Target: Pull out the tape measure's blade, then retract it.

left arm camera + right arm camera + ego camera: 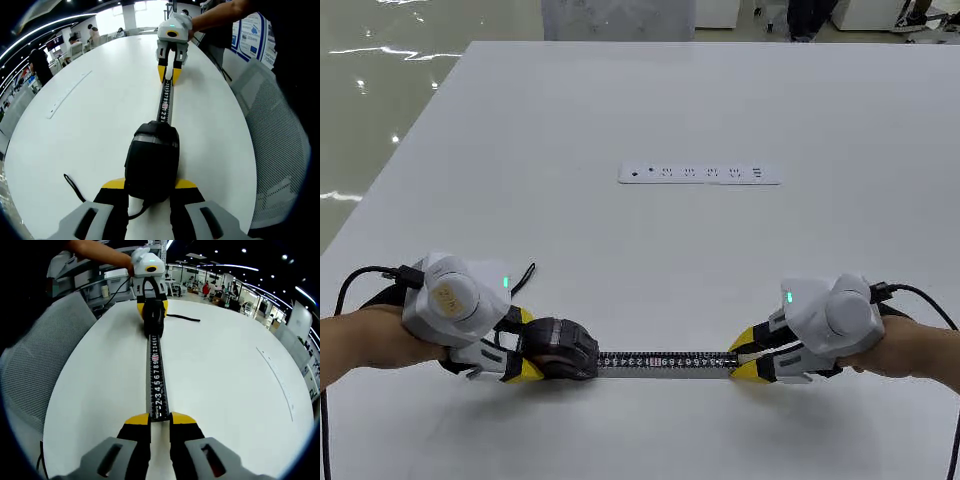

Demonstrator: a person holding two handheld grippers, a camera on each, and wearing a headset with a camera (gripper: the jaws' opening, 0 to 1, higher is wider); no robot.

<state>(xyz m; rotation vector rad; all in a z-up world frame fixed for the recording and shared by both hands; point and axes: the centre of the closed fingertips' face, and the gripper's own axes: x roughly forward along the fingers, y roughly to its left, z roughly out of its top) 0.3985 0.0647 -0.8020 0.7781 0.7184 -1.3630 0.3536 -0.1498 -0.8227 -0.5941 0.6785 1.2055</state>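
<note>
Left gripper (528,346) clamped the tape measure (565,348), right gripper (745,356) pinched its blade (660,360); I feared it slipping from those jaws, whipping back

Open-plan lab — white workbench (650,100), ceiling spotlights (243,250)

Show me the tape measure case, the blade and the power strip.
tape measure case (560,348), head view, top of the black housing.
blade (665,360), head view, middle of the pulled-out length.
power strip (700,173), head view, centre of its white top face.
</note>
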